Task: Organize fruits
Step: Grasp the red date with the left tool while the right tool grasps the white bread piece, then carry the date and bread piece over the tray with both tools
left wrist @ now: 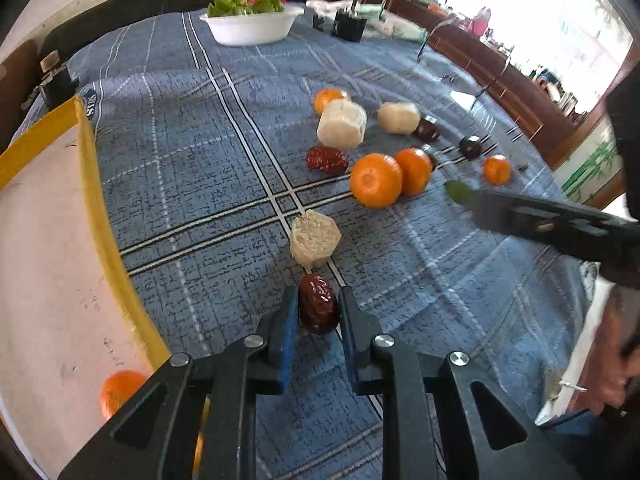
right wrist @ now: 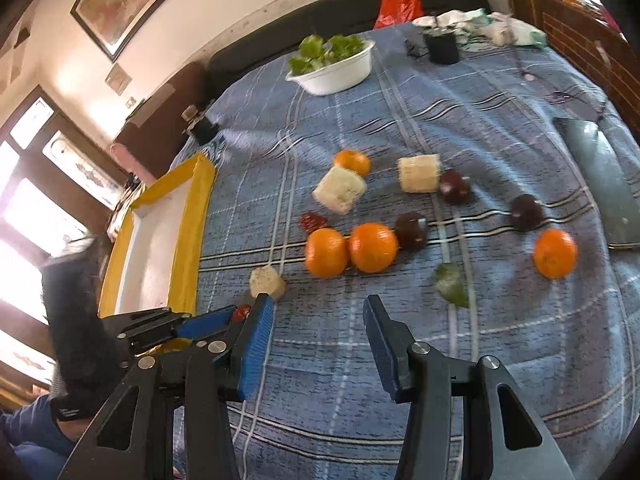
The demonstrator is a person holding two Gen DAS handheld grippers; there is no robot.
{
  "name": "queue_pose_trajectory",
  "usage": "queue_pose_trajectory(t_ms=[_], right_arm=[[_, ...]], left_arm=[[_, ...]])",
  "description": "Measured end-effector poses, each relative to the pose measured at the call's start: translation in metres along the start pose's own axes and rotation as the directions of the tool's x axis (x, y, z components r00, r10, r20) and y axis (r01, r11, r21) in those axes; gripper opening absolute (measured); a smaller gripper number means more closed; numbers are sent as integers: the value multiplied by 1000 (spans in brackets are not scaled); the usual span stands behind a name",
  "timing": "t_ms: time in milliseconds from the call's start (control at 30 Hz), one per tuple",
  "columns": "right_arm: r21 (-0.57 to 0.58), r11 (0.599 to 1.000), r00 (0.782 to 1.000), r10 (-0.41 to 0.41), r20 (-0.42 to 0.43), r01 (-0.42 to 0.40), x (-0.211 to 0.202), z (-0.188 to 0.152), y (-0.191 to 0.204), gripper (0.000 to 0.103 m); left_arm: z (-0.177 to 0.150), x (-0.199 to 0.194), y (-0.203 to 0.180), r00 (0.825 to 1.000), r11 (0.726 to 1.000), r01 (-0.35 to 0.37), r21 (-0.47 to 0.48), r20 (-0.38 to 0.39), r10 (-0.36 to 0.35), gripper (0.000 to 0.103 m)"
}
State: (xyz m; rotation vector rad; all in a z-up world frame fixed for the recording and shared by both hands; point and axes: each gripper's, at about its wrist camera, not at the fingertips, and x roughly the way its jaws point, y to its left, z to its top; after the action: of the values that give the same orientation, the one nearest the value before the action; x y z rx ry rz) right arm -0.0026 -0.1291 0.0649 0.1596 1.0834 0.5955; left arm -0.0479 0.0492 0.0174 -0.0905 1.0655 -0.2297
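Since the left gripper [left wrist: 319, 308] has its jaws pinching a red date [left wrist: 318, 303] on the blue checked cloth [left wrist: 200, 168], the step in hand looks like carrying that date to the yellow-edged tray [left wrist: 90, 184] just to its left, where 1 orange [left wrist: 118, 390] already lies. The date is soft and wrinkled, so the squeeze should stay gentle. It should be lifted straight up before swinging sideways, because a pale cut chunk [left wrist: 315, 237] sits just beyond the jaws and could be nudged. The date must clear the tray's raised yellow wall before it is lowered and let go.

The right gripper [right wrist: 318, 318] has its jaws spread with nothing between them, pointing toward 2 oranges [right wrist: 350, 252] lying side by side. It would do well to stay wide of the left gripper's path, as the 2 tools are close together near the tray's corner.
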Motion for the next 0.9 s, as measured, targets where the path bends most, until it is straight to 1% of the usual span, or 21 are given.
queue_pose_trajectory(t_ms=[167,267,300,367,467,533,600,633,667,700,800,900], right_arm=[[-52,998,998,25,-49,-27,23,4,21,52],[-91,996,997,19,-75,-26,40,6,34,52],[-101,995,996,17,-85,-26,46,7,38,52],[-122,992,996,0,-92,-11,56,9,44,52],[-131,991,994,-15,-107,1,69,11,50,52],[-166,986,992,-53,-114,33,77,11,57,52],[-192,980,988,-80,-132,53,86,9,61,46],[-207,976,987,-98,-128,71,88,8,63,41],[-232,969,986,-116,-120,86,88,7,66,32],[-244,966,985,-120,-127,86,89,7,68,32],[-239,966,986,-126,-110,97,83,5,68,32],[-236,968,991,-105,-82,83,71,6,71,32]], left_arm=[[-6,-24,12,999,999,16,-33,52,-15,19],[-10,-40,24,997,998,19,-65,82,-14,19],[-12,-46,28,996,995,-4,-104,89,13,19],[-15,-57,35,993,992,7,-123,114,7,19],[-22,-69,45,991,989,-10,-148,134,30,19],[-25,-73,52,990,986,-21,-164,137,44,19],[-30,-78,60,989,982,-25,-185,139,52,19],[-32,-80,62,988,981,-28,-193,141,56,19],[-33,-83,65,988,979,-31,-200,144,61,19],[-34,-84,67,987,978,-33,-206,147,64,19],[-35,-90,76,985,973,-32,-228,158,70,19],[-35,-96,86,982,968,-33,-250,174,78,19]])
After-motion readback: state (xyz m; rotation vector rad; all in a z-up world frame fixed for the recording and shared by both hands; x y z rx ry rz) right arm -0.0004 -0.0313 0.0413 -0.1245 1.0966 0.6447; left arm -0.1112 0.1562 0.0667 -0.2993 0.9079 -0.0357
